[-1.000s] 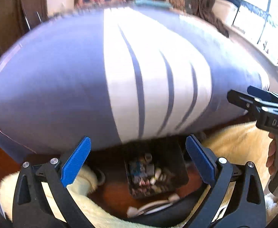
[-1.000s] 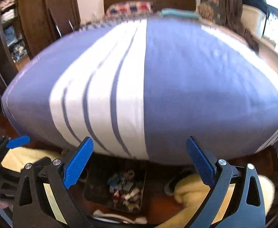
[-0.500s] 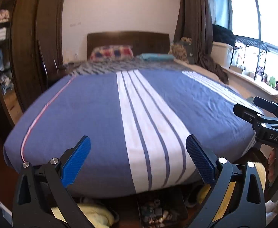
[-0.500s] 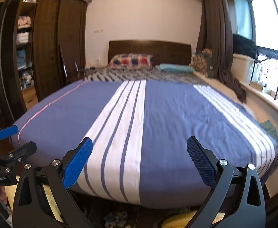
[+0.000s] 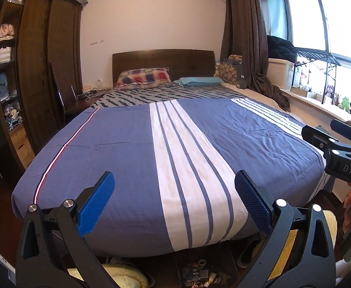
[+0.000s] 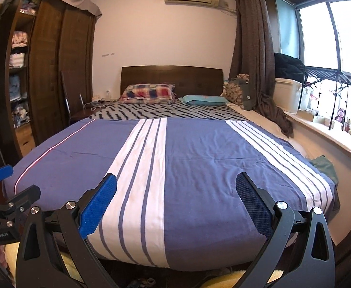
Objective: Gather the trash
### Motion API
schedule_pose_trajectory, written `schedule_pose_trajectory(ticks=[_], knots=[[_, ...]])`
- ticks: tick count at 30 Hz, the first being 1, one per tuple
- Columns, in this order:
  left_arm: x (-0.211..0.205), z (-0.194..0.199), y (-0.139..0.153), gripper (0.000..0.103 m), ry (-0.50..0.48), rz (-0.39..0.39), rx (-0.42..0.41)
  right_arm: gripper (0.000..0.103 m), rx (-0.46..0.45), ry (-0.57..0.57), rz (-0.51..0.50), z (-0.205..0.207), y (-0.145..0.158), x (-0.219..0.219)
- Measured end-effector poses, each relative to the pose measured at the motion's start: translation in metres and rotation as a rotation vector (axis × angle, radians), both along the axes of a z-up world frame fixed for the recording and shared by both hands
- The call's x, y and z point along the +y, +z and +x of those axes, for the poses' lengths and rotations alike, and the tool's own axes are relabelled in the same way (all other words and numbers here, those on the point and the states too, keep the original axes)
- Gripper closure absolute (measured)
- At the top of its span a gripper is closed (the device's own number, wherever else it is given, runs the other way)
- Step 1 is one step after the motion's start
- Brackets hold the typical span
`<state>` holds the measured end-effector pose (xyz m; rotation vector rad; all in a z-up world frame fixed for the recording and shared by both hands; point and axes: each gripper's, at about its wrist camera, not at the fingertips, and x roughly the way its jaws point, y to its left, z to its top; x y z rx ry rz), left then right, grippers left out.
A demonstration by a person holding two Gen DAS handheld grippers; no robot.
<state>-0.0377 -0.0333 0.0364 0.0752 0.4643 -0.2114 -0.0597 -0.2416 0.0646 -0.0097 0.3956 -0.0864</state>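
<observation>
My left gripper is open above the foot of a bed with a blue and white striped cover, nothing between its blue pads. My right gripper is open too, a little further right over the same cover, and it also shows at the right edge of the left wrist view. A dark tray of small mixed items lies on the floor under the bed's foot, low in the left wrist view. No piece of trash can be told apart on the bed.
Tall wooden wardrobe along the left wall. Pillows and a headboard at the far end. Window ledge with toys on the right. Green cloth beside the bed's right edge. Yellow fluffy rug on the floor below.
Both grippers have tilted up and risen from the floor under the bed's foot to face the whole bed and room. Both stayed open.
</observation>
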Motion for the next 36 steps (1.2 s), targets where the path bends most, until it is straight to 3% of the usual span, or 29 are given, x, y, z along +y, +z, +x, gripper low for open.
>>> schedule_pose_trajectory(ticks=[36], knots=[[0.0044, -0.0020, -0.0022, 0.008, 0.018, 0.003, -0.003, 0.003, 0.002, 0.032, 0.012, -0.0017, -0.0039, 0.0086]])
